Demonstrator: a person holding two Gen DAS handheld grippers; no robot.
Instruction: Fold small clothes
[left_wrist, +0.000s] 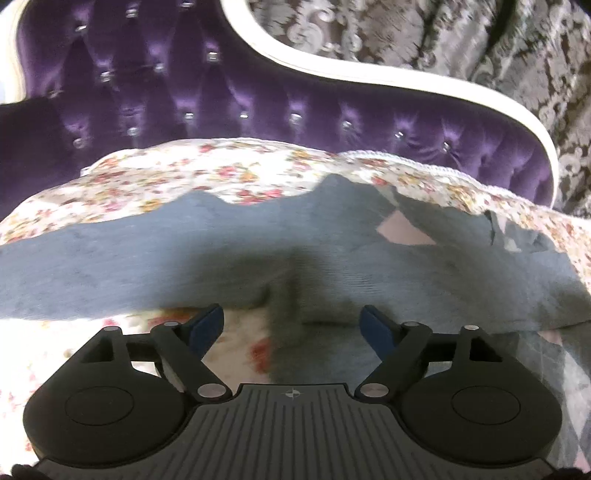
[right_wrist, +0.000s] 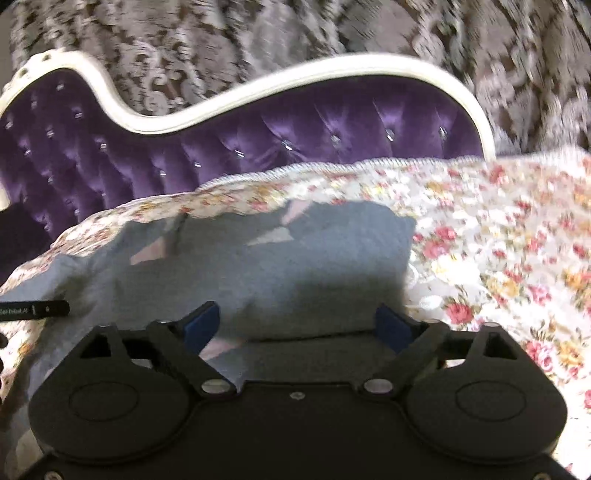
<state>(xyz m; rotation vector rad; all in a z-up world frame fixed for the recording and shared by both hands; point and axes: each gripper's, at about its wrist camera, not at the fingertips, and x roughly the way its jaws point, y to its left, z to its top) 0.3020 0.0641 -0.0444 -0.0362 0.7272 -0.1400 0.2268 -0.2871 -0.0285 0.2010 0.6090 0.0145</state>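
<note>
Left wrist: left gripper (left_wrist: 293, 325) wide open over grey garment (left_wrist: 221, 251)

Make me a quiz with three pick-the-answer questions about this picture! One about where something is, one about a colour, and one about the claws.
1. Where does the grey-blue knitted garment lie?
A. on the flower-print bedspread
B. on the floor
C. on a chair

2. What colour is the tufted velvet headboard?
A. green
B. purple
C. red

3. How are the left claw and right claw?
A. both clamped on cloth
B. one open, one shut
C. both open

Answers: 1 A, flowered cloth shows all round the garment. 2 B, its buttoned padding is purple with a white frame. 3 C, the blue pads stand wide apart, pressing nothing.
</note>
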